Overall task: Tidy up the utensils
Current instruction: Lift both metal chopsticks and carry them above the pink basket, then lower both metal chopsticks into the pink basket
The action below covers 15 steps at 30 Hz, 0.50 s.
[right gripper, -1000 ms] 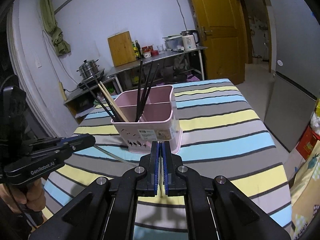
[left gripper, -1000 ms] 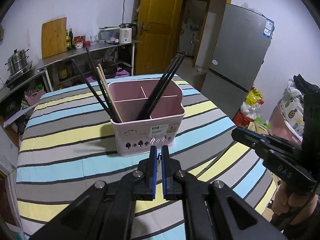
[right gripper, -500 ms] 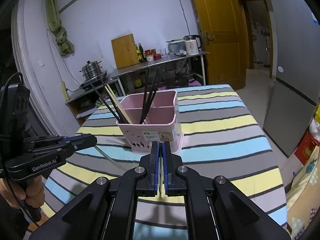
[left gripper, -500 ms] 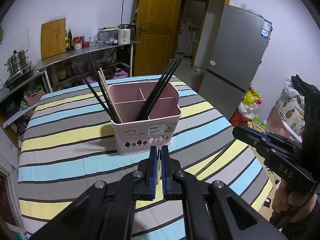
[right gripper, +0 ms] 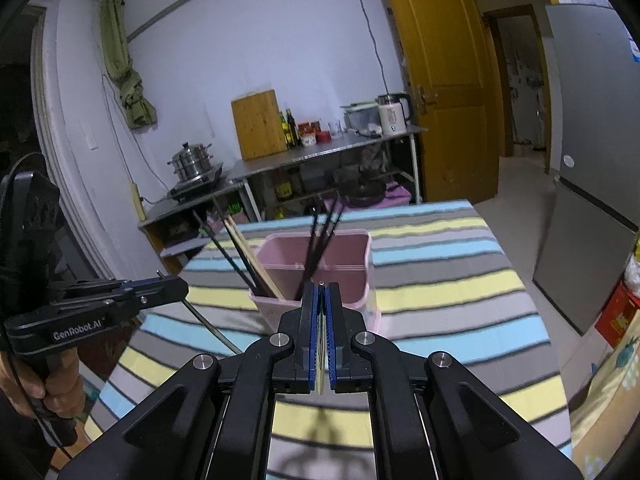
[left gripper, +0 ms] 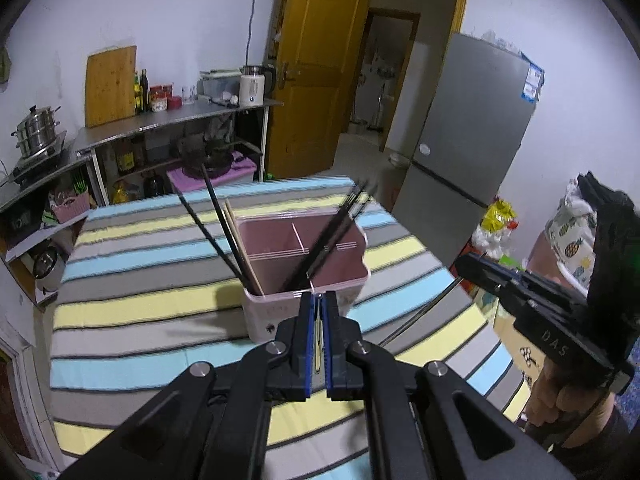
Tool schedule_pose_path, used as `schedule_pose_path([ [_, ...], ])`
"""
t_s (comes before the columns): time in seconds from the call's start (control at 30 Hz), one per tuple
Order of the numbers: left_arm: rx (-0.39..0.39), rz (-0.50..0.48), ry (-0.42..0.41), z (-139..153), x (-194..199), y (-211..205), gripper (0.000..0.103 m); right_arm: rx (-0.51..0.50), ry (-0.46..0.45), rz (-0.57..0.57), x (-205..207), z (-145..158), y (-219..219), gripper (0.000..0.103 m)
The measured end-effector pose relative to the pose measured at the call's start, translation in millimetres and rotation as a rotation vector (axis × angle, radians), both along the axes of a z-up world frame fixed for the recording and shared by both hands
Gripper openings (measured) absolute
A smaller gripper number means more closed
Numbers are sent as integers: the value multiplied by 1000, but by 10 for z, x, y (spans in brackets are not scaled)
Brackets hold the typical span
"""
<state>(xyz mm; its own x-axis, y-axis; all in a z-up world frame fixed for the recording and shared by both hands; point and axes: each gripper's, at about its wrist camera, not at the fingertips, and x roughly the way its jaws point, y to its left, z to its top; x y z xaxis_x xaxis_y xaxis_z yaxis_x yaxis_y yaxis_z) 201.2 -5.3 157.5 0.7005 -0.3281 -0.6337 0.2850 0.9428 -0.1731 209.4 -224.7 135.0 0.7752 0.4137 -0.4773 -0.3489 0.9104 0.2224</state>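
So, left cam: my left gripper [left gripper: 319, 300] has come up, pressed together, over the near rim of the pink holder [left gripper: 362, 276] mid-table. At right, my right gripper [left gripper: 464, 264] pinches a dark chopstick [left gripper: 420, 316]. Right cam: the left one pinches a thin stick [right gripper: 212, 326] too, off the striped cloth [right gripper: 440, 280]. Both drop in next, I reckon.

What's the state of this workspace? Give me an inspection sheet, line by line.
Surface: table under a blue, yellow and grey striped cloth.
Job's things: pink plastic divided utensil holder; black chopsticks lean right in it, pale wooden chopsticks and more black ones lean left.
Clutter: nothing seen on the cloth.
Grippers: left gripper shut on a thin dark stick; right gripper shut on a second thin dark stick.
Cables: black cord by the hand; wall wire.
Surroundings: grey fridge, yellow wooden door, steel counter.
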Motion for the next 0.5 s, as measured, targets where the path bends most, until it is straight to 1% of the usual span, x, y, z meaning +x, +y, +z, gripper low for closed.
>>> schedule_pose_path([
  [0.23, -23, 33, -74, 404, 144, 152, 4, 27, -74, 8, 147, 307, 117, 3],
  [0.3, -31, 40, -89, 476, 204, 182, 4, 41, -90, 9, 200, 383, 157, 3],
  [0.4, -26, 49, -107, 535, 301, 183, 4, 54, -106, 7, 292, 455, 226, 3],
  [0.5, -22, 59, -104, 528, 426, 166, 4, 62, -112, 8, 387, 479, 297, 3],
])
